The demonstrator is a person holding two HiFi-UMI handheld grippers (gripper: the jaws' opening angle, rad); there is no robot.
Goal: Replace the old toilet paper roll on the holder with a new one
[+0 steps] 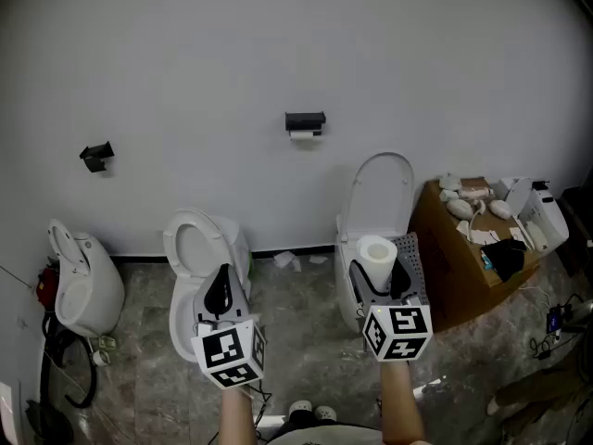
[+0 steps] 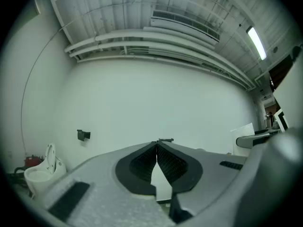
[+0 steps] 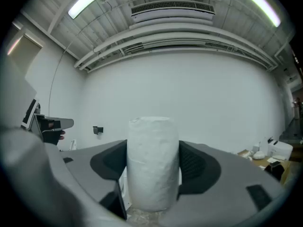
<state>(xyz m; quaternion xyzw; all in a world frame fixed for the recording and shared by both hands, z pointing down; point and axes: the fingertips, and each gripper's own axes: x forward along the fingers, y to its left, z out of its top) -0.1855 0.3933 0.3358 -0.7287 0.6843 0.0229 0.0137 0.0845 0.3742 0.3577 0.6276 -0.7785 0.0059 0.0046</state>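
Right gripper (image 3: pixel 152 146) has its jaws spread wide and clamped on the new roll (image 3: pixel 152 178), a plump white cylinder with a soft, dimpled surface. It stands upright between the black ribbed pads (image 3: pixel 193 163). Left gripper (image 2: pixel 156 148) is pinched together, tips meeting, nothing between them; its dark textured pads (image 2: pixel 144 163) sit in smooth grey shells. Both point level at the plain white wall (image 1: pixel 185 54), well back from it, where the black holder (image 1: pixel 305 120) carries the thin white old roll (image 1: pixel 302 134).
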